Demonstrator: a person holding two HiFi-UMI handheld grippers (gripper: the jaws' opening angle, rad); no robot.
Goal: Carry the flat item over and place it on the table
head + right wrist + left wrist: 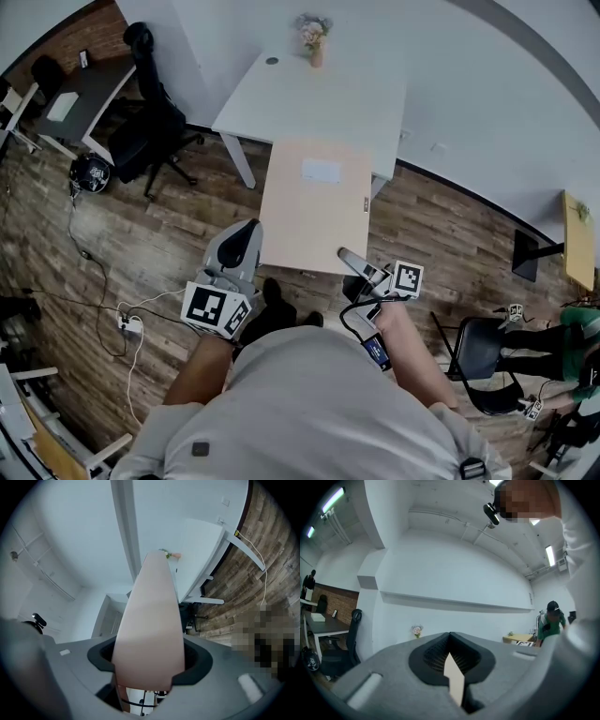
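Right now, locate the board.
Head view, centre: the board hangs over the floor before the white table, gripped by the left hand-held gripper and right hand-held gripper.

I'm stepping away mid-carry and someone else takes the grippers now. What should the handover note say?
Left gripper: shut on the board at its near left corner.
Right gripper: shut on its near right corner.
Board: held off the wooden floor, far end toward the white table; a flower vase stands at the table's far edge.
Done: board lifted, close to the table.
Left: move it over the table, set it down, release.
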